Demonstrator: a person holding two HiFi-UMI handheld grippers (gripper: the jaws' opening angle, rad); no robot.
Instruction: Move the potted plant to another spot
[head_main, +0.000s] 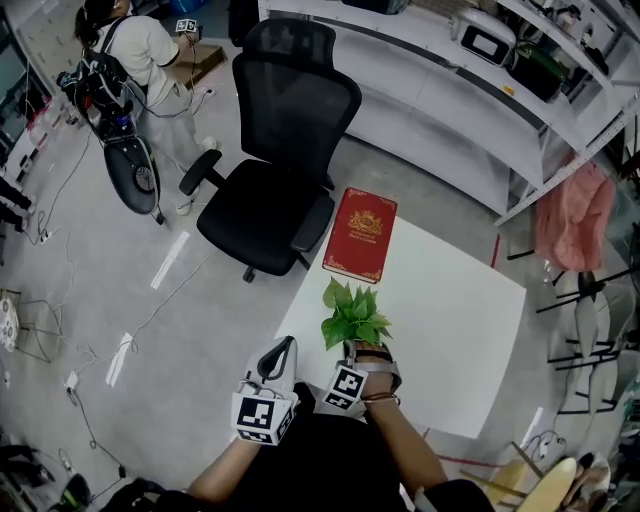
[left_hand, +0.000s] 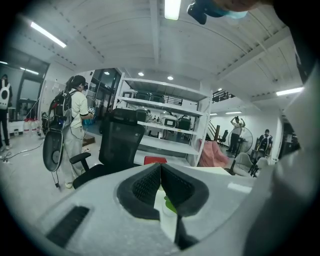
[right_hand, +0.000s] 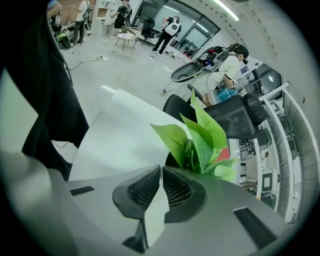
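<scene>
The potted plant (head_main: 353, 315), with bright green leaves and a dark pot, stands near the front edge of the white table (head_main: 455, 320). My right gripper (head_main: 372, 354) points steeply down at the pot from the near side. In the right gripper view its jaws (right_hand: 161, 169) are pinched together at the pot's dark rim, and the leaves (right_hand: 202, 134) rise just past the tips. My left gripper (head_main: 287, 346) hovers to the left of the plant at the table's front left corner. It is shut (left_hand: 160, 168) with nothing in it.
A red book (head_main: 361, 234) lies at the table's far corner. A black office chair (head_main: 275, 190) stands just beyond it. A person (head_main: 150, 60) with a backpack stands at the far left. White shelving (head_main: 450, 90) runs along the back, and a pink cloth (head_main: 570, 215) hangs at the right.
</scene>
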